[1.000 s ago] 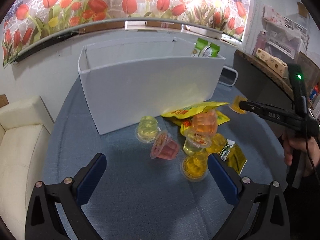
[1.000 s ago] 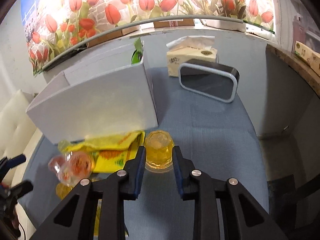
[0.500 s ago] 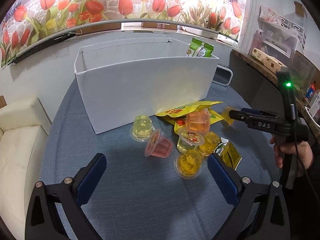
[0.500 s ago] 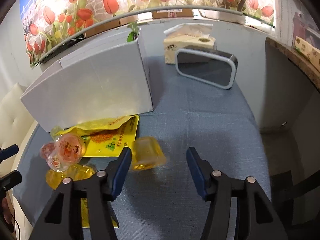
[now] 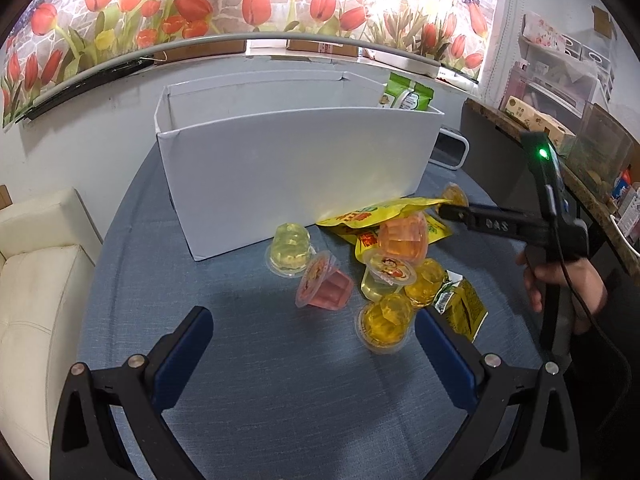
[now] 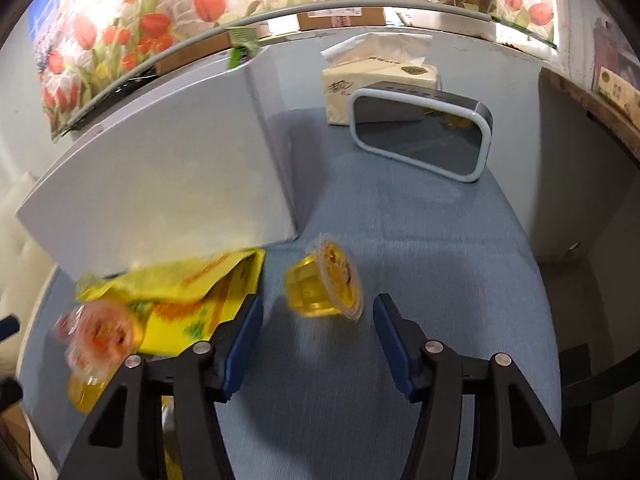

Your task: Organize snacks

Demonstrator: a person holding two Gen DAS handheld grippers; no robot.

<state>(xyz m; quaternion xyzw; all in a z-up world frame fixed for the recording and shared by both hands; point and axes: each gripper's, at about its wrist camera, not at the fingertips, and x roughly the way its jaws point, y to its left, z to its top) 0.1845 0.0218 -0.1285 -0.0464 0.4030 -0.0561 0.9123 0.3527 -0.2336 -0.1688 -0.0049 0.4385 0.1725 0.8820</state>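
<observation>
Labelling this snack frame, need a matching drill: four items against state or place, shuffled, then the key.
1. yellow jelly cup
2. pink jelly cup
3. green packet
4. right gripper

A. stands inside the white box
B. open, nothing gripped
C. tipped on its side, between open jaws
D. tipped over, near the left gripper

Pairs: 1-C, 2-D, 3-A, 4-B

yellow cup (image 6: 324, 282) – tipped on its side, by table's right edge | cup pile (image 5: 380, 276) – mid-table on yellow bags (image 5: 376, 216) | white box (image 5: 296, 176) – upright behind
</observation>
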